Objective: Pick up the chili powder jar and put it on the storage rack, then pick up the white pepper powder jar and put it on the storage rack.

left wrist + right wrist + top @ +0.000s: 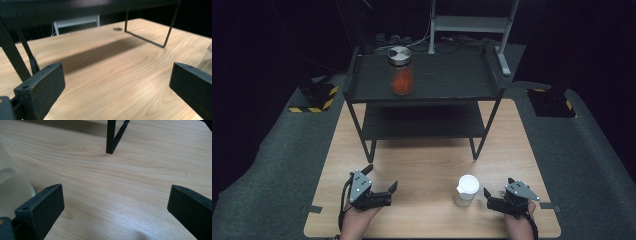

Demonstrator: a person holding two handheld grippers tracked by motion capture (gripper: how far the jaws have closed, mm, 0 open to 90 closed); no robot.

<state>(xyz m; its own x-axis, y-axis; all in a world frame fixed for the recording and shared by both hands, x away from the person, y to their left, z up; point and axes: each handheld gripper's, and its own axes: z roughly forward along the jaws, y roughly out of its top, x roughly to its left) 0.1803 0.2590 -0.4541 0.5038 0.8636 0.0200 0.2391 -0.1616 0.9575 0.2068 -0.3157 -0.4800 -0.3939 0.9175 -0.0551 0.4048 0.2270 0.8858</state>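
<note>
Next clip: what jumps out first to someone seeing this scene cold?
The jar with orange contents and a metal lid stands out, alone on the top level of the black shelf at the far side of the wooden table. Near the front edge stands a small clear container with a white lid, just beside the right gripper. The left gripper rests apart from it, jaws open over bare wood.

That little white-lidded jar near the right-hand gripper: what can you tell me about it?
The jar is small, with a clear body that looks like glass or plastic and a round white lid shut on top. It seems to hold something pale, though what it is cannot be told. It stands upright on the wooden table, near the front edge. The right gripper sits just beside it, jaws open, not touching it. In the right gripper view its translucent wall shows at the left edge.
</note>
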